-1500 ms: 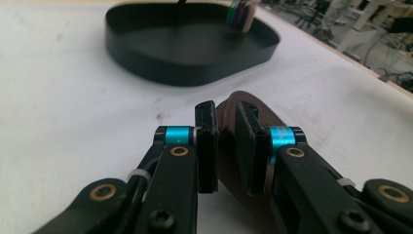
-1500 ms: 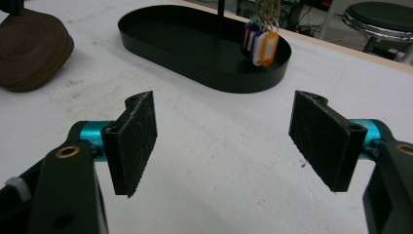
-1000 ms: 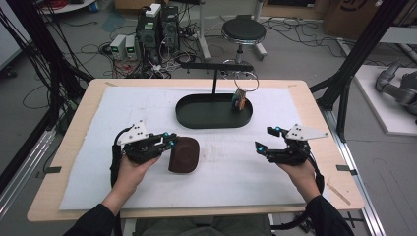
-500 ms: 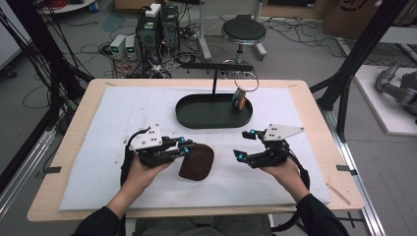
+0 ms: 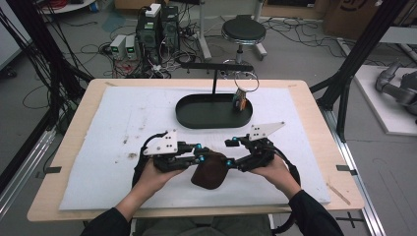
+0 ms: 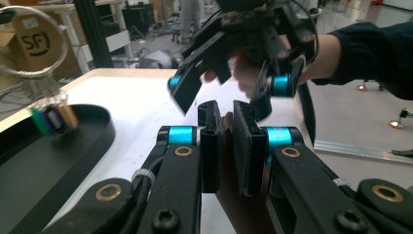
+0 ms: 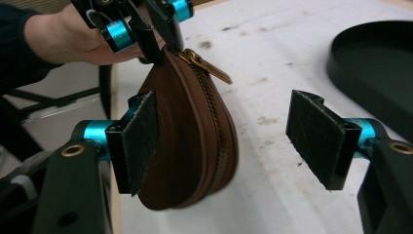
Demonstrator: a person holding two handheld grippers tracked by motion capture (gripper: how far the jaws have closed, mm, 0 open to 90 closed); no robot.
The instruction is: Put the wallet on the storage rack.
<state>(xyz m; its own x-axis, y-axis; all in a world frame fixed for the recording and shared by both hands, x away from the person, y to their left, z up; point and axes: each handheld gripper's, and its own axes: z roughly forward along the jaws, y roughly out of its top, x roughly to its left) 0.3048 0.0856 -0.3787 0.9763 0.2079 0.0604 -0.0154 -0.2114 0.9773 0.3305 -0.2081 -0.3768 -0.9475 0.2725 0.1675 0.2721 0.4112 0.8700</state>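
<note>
Brown leather zip pouch hangs pinched in the left gripper — held off the table so the right gripper, jaws spread, can grab it.

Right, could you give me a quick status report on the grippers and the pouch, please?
Left gripper shut on brown zip pouch, holding it off the mat. Right gripper open, jaws either side of pouch, not clamped. Black tray beyond, nothing in the way.

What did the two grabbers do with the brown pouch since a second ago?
The left gripper carried the brown pouch to the middle, lifted on edge. The right gripper came in, its open jaws now around the pouch. The black tray and key ring stayed put.
</note>
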